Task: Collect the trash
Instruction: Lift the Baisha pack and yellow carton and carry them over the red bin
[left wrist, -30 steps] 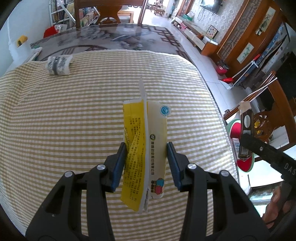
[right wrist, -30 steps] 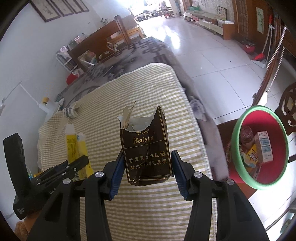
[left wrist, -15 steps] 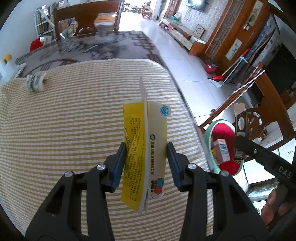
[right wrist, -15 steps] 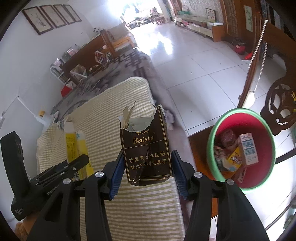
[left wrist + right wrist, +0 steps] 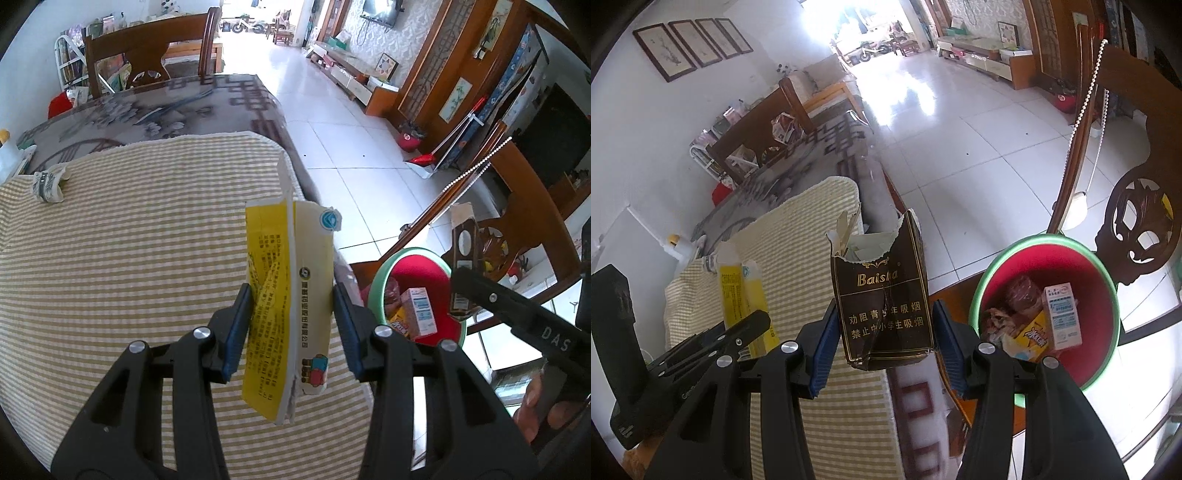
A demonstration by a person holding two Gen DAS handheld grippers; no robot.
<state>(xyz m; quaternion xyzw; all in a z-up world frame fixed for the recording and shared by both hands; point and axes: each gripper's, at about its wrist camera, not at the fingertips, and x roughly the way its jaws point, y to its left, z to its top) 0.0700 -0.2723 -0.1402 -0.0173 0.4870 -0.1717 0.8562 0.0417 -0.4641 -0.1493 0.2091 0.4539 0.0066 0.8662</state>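
Note:
My left gripper (image 5: 291, 325) is shut on a flattened yellow and cream carton (image 5: 288, 295), held upright above the striped tablecloth (image 5: 129, 258) near the table's right edge. My right gripper (image 5: 882, 339) is shut on a torn dark brown cigarette pack (image 5: 886, 306), held past the table edge. The red bin with a green rim (image 5: 1097, 306) stands on a wooden chair seat to the right, below the pack; the bin (image 5: 406, 269) also shows in the left wrist view. It holds a small white and blue box (image 5: 1062, 317) and other wrappers.
A crumpled paper wrapper (image 5: 48, 181) lies on the cloth at far left. A dark wooden chair (image 5: 1137, 221) stands behind the bin. Another chair (image 5: 147, 59) and a patterned table section lie beyond. A white tiled floor (image 5: 960, 147) spreads to the right.
Both grippers have carried their items rightward off the middle of the table towards its edge; the bin has come into fuller view and closer. Neither grip has changed.

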